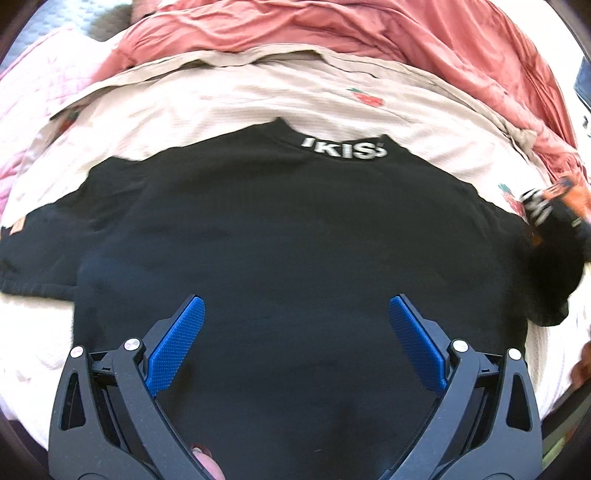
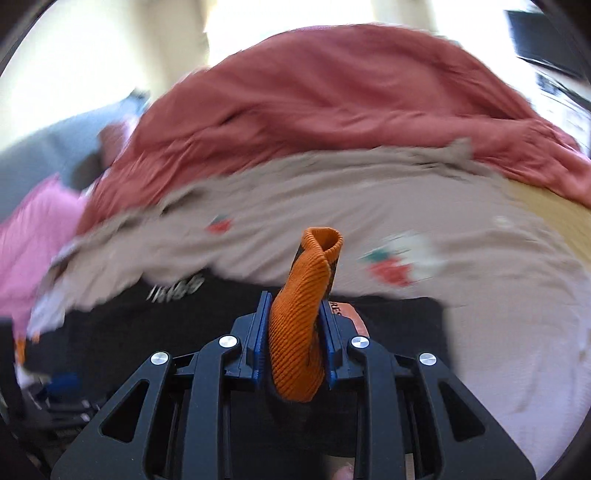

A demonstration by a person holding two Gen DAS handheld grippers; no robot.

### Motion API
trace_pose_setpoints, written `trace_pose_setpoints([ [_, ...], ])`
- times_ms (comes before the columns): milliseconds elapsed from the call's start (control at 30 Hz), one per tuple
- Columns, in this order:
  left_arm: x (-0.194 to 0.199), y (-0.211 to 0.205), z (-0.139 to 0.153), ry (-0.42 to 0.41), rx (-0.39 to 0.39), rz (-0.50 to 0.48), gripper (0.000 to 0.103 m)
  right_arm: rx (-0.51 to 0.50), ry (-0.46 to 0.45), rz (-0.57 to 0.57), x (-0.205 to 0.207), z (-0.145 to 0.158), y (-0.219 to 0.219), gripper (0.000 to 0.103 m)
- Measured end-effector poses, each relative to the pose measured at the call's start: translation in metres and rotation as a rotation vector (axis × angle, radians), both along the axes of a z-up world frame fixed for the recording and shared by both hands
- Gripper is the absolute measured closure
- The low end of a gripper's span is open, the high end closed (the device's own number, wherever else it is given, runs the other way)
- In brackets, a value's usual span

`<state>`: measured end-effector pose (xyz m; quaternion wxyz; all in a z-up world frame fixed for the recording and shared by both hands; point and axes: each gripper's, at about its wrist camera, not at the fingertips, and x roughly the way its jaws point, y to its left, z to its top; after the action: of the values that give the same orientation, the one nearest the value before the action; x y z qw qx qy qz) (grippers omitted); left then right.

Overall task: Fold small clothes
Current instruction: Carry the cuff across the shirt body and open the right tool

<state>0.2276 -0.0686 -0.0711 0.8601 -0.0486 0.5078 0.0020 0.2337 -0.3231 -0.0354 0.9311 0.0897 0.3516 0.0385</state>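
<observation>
- Right gripper (image 2: 295,339) clamped on orange ribbed cuff (image 2: 303,314); thin bite, could slip mid-fold.
- Left gripper (image 1: 295,332) wide open, empty, over black shirt (image 1: 288,229); nothing pins it, body may drag.
- Beyond: beige sheet (image 1: 258,96), red blanket (image 1: 369,29).

I am working in a home bedroom, over a bed. Under me lies a cream bedsheet (image 1: 229,107) printed with small strawberries, and a rumpled salmon-red duvet (image 1: 388,33) is heaped along its far side, at twelve o'clock. A pink quilted blanket (image 1: 40,88) sits at ten o'clock with grey bedding (image 1: 55,26) beyond it. Bright daylight falls on a pale wall (image 2: 92,55) behind the bed, at eleven o'clock from my right side.
</observation>
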Motion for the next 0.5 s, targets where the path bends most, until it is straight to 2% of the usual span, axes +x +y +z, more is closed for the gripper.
trace_pose_setpoints([
  [133, -0.002, 0.016, 0.0, 0.008, -0.004, 0.035, 0.009, 0.048, 0.12, 0.167, 0.009, -0.031, 0.039, 0.08],
  [233, -0.003, 0.02, 0.0, 0.015, -0.012, 0.047, 0.009, 0.088, 0.148, 0.223, 0.007, -0.037, 0.047, 0.079],
  [267, -0.003, 0.019, 0.001, 0.015, -0.014, 0.047, 0.009, 0.103, 0.139, 0.224, 0.004, -0.033, 0.044, 0.078],
  [333, -0.002, 0.016, 0.002, 0.016, -0.021, 0.042, 0.009, 0.148, 0.1, 0.206, 0.003, -0.021, 0.03, 0.061],
  [400, 0.001, 0.009, 0.003, 0.02, -0.03, 0.03, 0.009, 0.161, 0.069, 0.162, 0.002, -0.011, 0.012, 0.056],
  [433, 0.002, 0.004, 0.003, 0.022, -0.038, 0.02, 0.009, 0.147, 0.063, 0.129, 0.003, -0.008, 0.003, 0.055],
  [500, 0.006, -0.011, 0.003, 0.032, -0.073, -0.008, 0.009, 0.038, 0.084, 0.025, 0.005, -0.006, -0.017, 0.055],
])
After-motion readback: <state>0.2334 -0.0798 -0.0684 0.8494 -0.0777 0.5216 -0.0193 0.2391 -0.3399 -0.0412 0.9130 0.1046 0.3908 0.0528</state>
